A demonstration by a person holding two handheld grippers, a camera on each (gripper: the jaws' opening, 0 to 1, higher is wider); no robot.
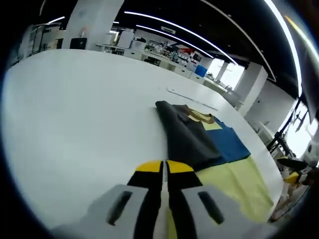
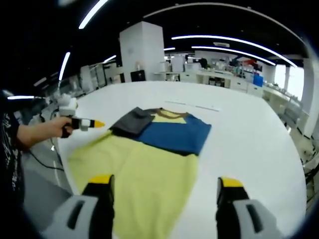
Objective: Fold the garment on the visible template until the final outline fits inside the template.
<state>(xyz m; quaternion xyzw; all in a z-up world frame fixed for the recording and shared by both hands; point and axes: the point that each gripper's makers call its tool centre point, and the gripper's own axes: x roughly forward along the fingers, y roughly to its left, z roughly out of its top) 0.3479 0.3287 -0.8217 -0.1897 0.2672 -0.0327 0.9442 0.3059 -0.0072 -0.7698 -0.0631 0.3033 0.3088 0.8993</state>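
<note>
- Main risk — the shirt (image 2: 149, 149) is only partly folded, and a careless grab at the loose yellow half could drag the whole thing across the smooth white table (image 2: 249, 134), undoing the fold already made at the sleeve.
- A pinch that takes just the top layer would likely leave the under layer behind, so the outline would end up crooked or bunched.
- I cannot make out a template outline under or around the shirt, so judging the fit is uncertain; a thin strip (image 2: 192, 104) lies on the table beyond the collar.
- The shirt lies flat near the table's near edge: yellow lower body, blue chest band, a yellow-brown collar, and a dark grey sleeve turned in over the blue on one side.
- The left gripper (image 1: 164, 167) has its yellow-tipped jaws pressed together with nothing between them, just short of the grey sleeve.
- The right gripper (image 2: 164, 181) is spread wide and empty, jaws straddling the yellow hem — poised, not touching as far as I can tell.
</note>
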